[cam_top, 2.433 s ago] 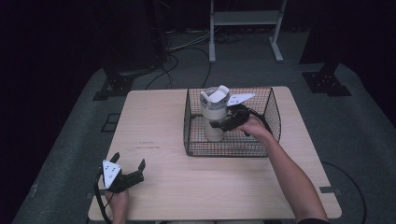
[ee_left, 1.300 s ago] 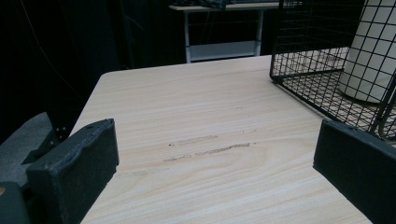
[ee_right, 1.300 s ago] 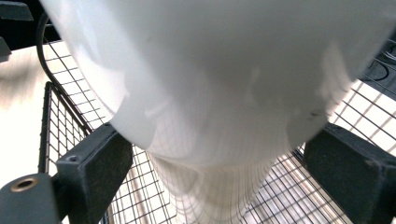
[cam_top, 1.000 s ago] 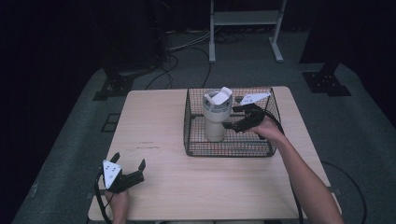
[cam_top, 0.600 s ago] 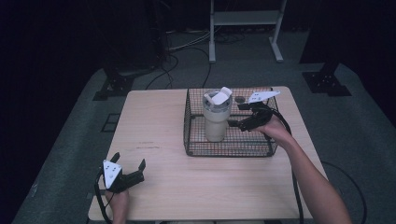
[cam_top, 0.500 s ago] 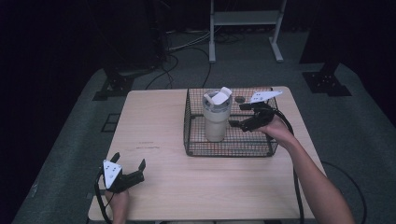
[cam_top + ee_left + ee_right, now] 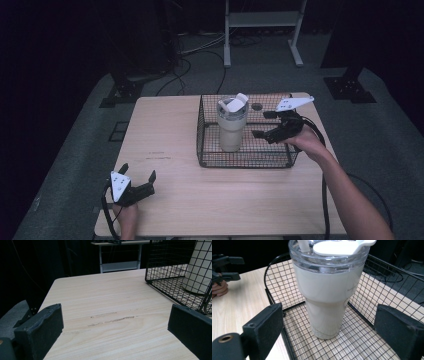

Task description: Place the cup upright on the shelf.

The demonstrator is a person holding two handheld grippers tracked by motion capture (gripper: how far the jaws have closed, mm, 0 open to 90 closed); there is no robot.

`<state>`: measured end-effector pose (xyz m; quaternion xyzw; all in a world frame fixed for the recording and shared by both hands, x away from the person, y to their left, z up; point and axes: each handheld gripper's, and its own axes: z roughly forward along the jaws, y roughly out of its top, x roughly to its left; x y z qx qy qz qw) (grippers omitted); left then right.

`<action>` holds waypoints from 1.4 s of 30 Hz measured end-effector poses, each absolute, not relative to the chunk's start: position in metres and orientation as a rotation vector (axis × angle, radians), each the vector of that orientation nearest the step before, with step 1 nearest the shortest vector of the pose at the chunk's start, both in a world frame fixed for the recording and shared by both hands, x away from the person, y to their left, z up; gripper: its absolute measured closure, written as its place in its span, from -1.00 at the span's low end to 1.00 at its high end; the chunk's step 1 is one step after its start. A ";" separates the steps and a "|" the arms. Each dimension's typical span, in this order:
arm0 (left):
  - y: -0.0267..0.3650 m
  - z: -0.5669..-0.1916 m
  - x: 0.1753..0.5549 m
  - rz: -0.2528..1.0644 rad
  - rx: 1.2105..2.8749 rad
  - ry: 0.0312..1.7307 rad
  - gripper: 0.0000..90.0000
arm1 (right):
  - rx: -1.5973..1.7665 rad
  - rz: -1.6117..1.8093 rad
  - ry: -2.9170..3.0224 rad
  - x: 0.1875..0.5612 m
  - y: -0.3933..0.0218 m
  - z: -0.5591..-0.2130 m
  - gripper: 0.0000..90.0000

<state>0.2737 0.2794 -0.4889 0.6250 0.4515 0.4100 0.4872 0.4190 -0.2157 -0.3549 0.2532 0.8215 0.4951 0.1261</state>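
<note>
A white tumbler [image 7: 231, 127] with a clear lid and a white flip tab stands upright in the left half of a black wire basket [image 7: 245, 162] on the wooden table [image 7: 240, 200]. My right gripper [image 7: 260, 124] hovers over the basket's right half, open, a short gap away from the tumbler. In the right gripper view the tumbler [image 7: 327, 295] stands between and beyond the two spread jaws of the gripper [image 7: 334, 332], untouched. My left gripper [image 7: 138, 171] rests open near the table's front left corner, holding nothing. Its own view shows bare wood between its jaws [image 7: 115, 332] and the basket [image 7: 165, 260] far right.
The basket takes up the table's back right. Behind the table stand a metal frame [image 7: 262, 20] and two black stand bases [image 7: 120, 92] [image 7: 350, 85], with cables [image 7: 195, 50] on the grey floor. A small dark round spot [image 7: 257, 106] lies behind the tumbler.
My right gripper, at the tumbler 2.4 s ago, has drawn back to the right and stands open. The tumbler stays upright in the basket. The left gripper has not moved.
</note>
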 end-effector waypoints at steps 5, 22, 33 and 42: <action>0.279 -0.489 0.274 0.999 1.521 1.098 -1.00 | 0.729 1.441 2.384 0.410 -0.223 -0.349 -0.81; 0.278 -0.489 0.274 1.003 1.520 1.101 -1.00 | 0.725 1.465 2.392 0.381 -0.239 -0.359 -0.81; 0.278 -0.489 0.274 1.006 1.525 1.100 -1.00 | 0.738 1.479 2.391 0.369 -0.248 -0.365 -0.81; 0.278 -0.489 0.274 1.009 1.527 1.100 -1.00 | 0.732 1.477 2.390 0.356 -0.256 -0.370 -0.81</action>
